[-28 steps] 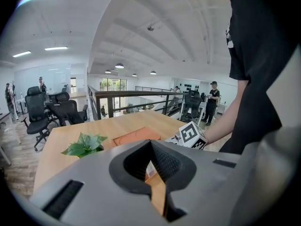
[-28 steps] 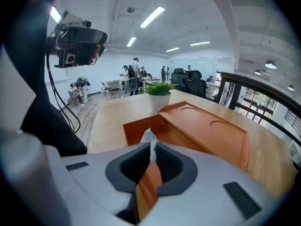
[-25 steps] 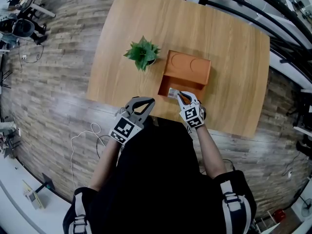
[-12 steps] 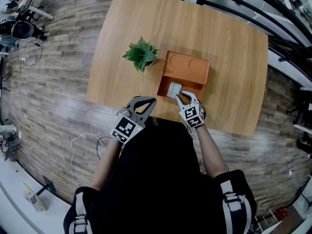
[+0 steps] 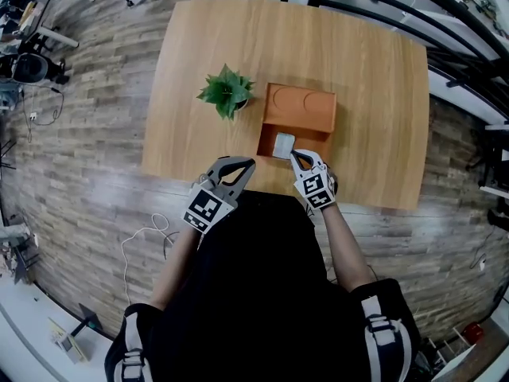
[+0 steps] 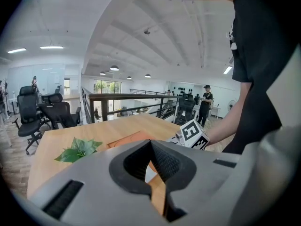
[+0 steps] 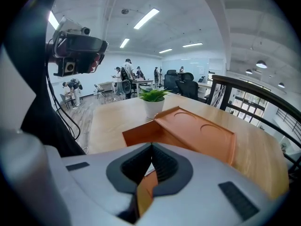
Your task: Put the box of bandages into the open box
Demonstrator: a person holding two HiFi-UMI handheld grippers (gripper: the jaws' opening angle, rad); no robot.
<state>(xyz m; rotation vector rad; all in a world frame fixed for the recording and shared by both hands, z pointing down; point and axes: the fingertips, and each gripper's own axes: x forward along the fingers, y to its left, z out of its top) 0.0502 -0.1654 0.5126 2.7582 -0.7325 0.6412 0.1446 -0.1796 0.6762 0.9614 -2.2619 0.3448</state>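
item: box of bandages [image 5: 282, 143]; pale and flat; lay inside the open box [image 7: 141, 135], in the cavity at its 6 o'clock end, with the lid [image 5: 302, 108] thrown back toward 12 o'clock; stood on the table [image 5: 374, 94], with a potted plant [image 5: 228, 91] just beside it at 9 o'clock.

item: right gripper [image 5: 293, 156]; jaws together at the tips, nothing seen between them; tips at the 5 o'clock corner of the bandage box, contact not discernible; no grip could be made out.

item: left gripper [image 5: 242, 165]; jaws closed, empty; hung off the table's 6 o'clock edge, apart from the open box.

handling note, by judgement: the placing looked all but complete; the step in hand was to clear the right gripper; best lifted first, then drawn toward 6 o'clock over the near wall, so the tips neither drag the bandage box nor nudge the open box; the left gripper best kept idle, well away from the plant.
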